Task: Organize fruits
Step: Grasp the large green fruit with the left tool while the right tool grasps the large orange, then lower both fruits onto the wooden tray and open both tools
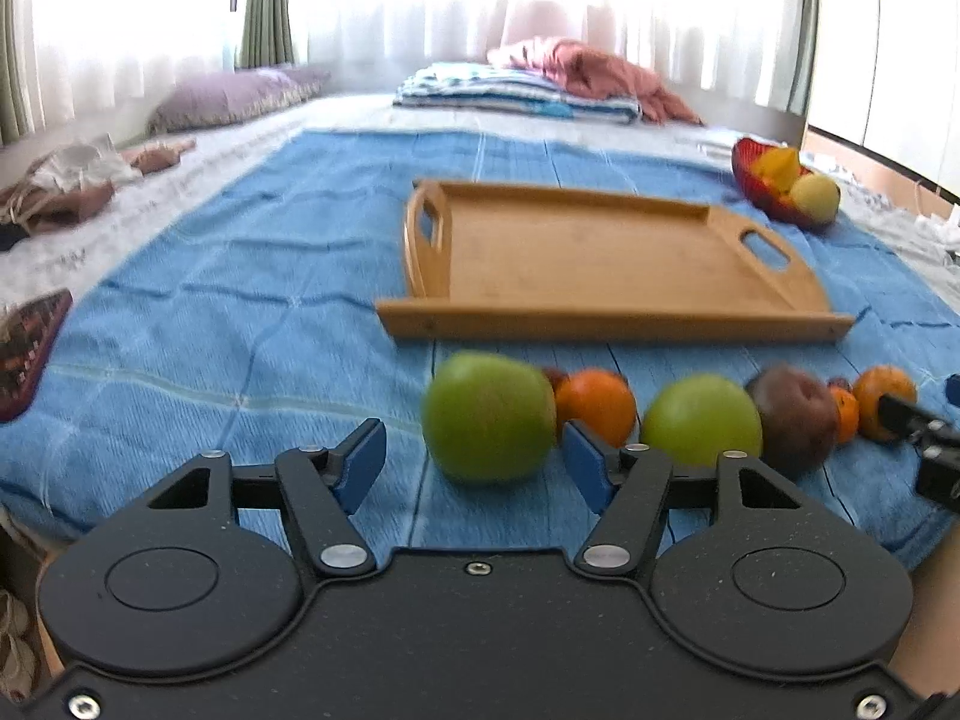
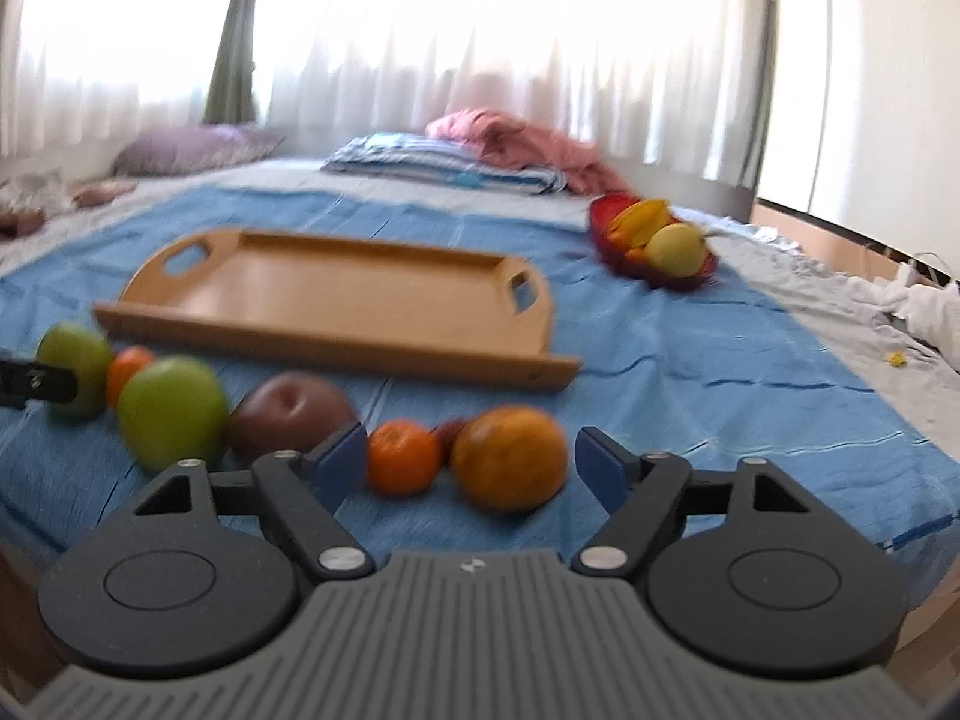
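Observation:
A row of fruit lies on the blue cloth in front of an empty wooden tray [image 1: 600,252] [image 2: 336,294]. My left gripper [image 1: 474,456] is open, with a green apple [image 1: 489,417] between its blue pads; a gap shows on the left side. Right of it lie an orange [image 1: 597,405], a second green apple [image 1: 702,420] and a dark red apple [image 1: 792,417]. My right gripper [image 2: 474,462] is open around a small orange [image 2: 403,456] and a large orange [image 2: 510,459], touching neither.
A red bowl [image 2: 606,216] with yellow fruit sits at the far right behind the tray. Folded blankets [image 1: 516,93], a pink cloth [image 1: 600,69] and a purple pillow [image 1: 234,93] lie at the back. Loose clothes [image 1: 66,186] lie at the left.

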Demonstrator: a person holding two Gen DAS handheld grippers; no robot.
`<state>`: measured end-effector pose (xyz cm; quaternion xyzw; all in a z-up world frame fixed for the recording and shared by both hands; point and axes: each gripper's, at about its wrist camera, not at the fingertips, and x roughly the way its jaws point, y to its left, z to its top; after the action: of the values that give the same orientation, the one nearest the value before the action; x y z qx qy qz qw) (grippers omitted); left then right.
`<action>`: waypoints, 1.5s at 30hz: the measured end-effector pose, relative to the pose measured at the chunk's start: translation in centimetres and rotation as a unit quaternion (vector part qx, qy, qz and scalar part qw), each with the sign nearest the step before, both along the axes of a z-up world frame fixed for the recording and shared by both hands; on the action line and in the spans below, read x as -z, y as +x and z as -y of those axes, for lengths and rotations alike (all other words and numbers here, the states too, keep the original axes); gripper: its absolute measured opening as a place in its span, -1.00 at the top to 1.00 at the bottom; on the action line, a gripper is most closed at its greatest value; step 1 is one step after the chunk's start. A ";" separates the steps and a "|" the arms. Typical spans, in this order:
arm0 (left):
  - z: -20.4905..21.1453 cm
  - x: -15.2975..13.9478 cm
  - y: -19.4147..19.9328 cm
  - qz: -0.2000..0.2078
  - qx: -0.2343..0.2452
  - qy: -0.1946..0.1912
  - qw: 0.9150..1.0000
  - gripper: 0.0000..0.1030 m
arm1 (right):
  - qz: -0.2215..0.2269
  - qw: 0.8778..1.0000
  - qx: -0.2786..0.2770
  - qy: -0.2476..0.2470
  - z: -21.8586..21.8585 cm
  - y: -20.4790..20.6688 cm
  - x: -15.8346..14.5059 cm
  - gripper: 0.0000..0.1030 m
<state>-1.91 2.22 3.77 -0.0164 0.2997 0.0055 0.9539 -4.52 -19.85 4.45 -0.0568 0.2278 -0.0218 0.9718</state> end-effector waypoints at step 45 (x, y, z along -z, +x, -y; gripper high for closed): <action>-0.3 -1.9 14.9 0.009 -0.021 -0.050 0.998 -0.04 | -0.047 0.996 -0.010 0.070 2.3 14.9 -1.5 -0.07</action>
<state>12.99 2.55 5.65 -0.0707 0.2908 0.0100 0.9541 10.34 -22.18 5.91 0.0079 0.2740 0.0070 0.9617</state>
